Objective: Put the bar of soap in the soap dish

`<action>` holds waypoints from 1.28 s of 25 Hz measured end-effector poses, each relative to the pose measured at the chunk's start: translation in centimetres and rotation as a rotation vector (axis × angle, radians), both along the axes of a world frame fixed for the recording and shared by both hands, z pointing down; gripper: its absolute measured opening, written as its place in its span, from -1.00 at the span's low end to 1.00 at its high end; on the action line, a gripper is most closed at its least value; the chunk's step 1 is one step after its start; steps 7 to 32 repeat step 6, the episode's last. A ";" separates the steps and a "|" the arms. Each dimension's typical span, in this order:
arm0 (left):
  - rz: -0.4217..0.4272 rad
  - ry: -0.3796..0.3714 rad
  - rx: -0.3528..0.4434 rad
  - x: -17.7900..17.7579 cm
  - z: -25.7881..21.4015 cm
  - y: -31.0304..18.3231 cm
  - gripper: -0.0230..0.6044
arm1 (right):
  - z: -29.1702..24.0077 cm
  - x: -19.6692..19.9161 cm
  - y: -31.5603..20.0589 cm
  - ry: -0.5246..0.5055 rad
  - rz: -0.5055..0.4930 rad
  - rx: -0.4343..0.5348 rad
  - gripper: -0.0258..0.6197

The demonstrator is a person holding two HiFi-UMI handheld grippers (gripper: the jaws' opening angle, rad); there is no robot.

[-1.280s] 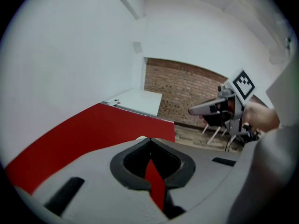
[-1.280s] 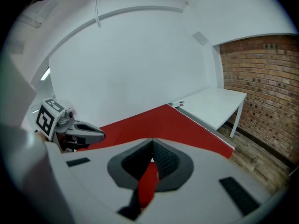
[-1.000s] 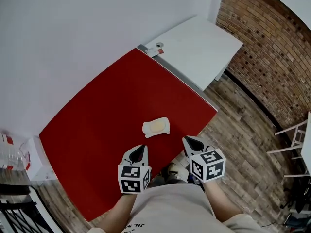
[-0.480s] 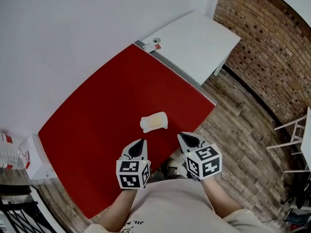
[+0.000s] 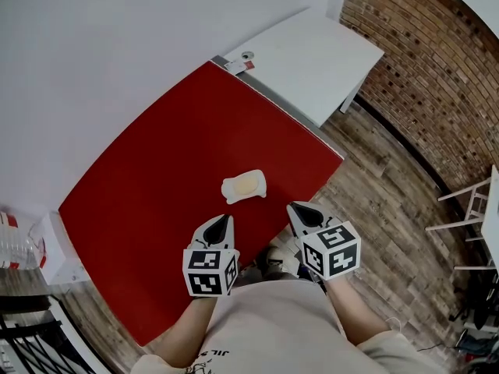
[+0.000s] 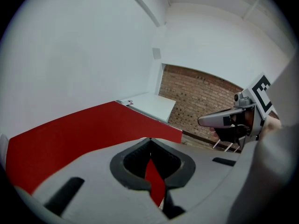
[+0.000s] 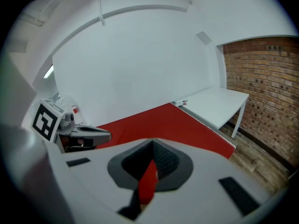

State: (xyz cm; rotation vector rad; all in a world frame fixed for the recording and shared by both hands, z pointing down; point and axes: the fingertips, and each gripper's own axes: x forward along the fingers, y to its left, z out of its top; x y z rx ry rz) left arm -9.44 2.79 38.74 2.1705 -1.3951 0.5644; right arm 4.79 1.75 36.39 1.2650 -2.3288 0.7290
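Note:
A white soap dish [image 5: 231, 188] lies on the red table [image 5: 156, 178], with a pale yellow bar of soap [image 5: 248, 184] resting in it. My left gripper [image 5: 223, 221] hovers just in front of the dish near the table's front edge, jaws shut and empty. My right gripper [image 5: 299, 209] is to the dish's right, at the table's edge, also shut with nothing in it. In the left gripper view the closed jaws [image 6: 149, 140] point over the red top, and the right gripper [image 6: 205, 121] shows at the right. The right gripper view shows its own closed jaws [image 7: 152, 142] and the left gripper [image 7: 105, 135].
A white table [image 5: 312, 61] adjoins the red one at the far right, with a small object [image 5: 242, 62] near its corner. Wooden floor [image 5: 390, 201] and a brick wall [image 5: 437, 61] lie to the right. A clear container [image 5: 15, 249] stands at the left.
Only the head view has shifted slightly; both grippers and the dish with the soap keep their places.

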 end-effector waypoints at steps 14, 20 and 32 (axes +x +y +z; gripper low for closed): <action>0.005 0.002 0.003 0.2 -0.2 -0.2 -0.90 | -0.2 0.5 -0.2 0.004 -0.004 0.003 -0.91; 0.005 0.002 0.003 0.2 -0.2 -0.2 -0.90 | -0.2 0.5 -0.2 0.004 -0.004 0.003 -0.91; 0.005 0.002 0.003 0.2 -0.2 -0.2 -0.90 | -0.2 0.5 -0.2 0.004 -0.004 0.003 -0.91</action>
